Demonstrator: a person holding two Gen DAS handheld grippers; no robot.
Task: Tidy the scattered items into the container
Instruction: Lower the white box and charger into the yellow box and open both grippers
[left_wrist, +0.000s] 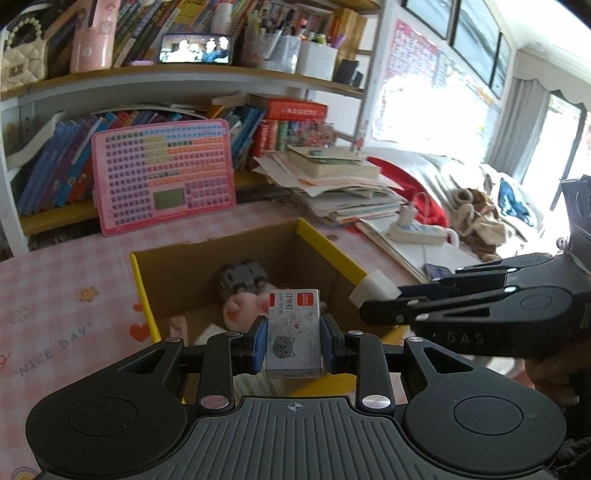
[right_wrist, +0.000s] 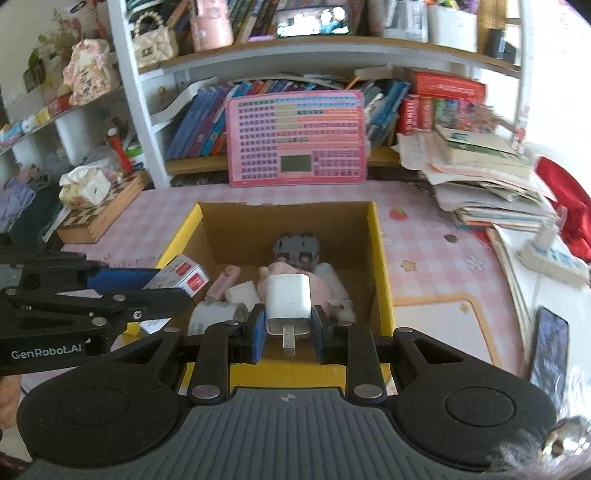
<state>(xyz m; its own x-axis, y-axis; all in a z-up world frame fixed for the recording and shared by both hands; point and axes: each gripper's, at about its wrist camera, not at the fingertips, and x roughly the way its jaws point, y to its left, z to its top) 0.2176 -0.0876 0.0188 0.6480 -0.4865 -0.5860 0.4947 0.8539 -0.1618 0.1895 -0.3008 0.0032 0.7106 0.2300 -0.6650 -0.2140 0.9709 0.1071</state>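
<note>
Both tongs loaded over the open cardboard box (right_wrist: 380, 258)! Left gripper (left_wrist: 294, 341) clamps one staple box (left_wrist: 294, 328), long axis pointing away from its camera. Right gripper (right_wrist: 288, 325) pinches one white charger (right_wrist: 288, 299), prongs toward the camera. Below: a pink plush (right_wrist: 321, 291), grey toy (right_wrist: 297, 251), tape roll (right_wrist: 218, 315). Pink keyboard board (right_wrist: 295, 138) leans behind.

Pink keyboard-style board (right_wrist: 296, 137) propped upright at the desk's back edge, against shelved books (right_wrist: 195, 122). Paper stack (right_wrist: 484, 184) at back right corner. Power strip (right_wrist: 554, 258) and phone (right_wrist: 550, 350) along right edge. Chessboard box (right_wrist: 99, 210) at left edge.
</note>
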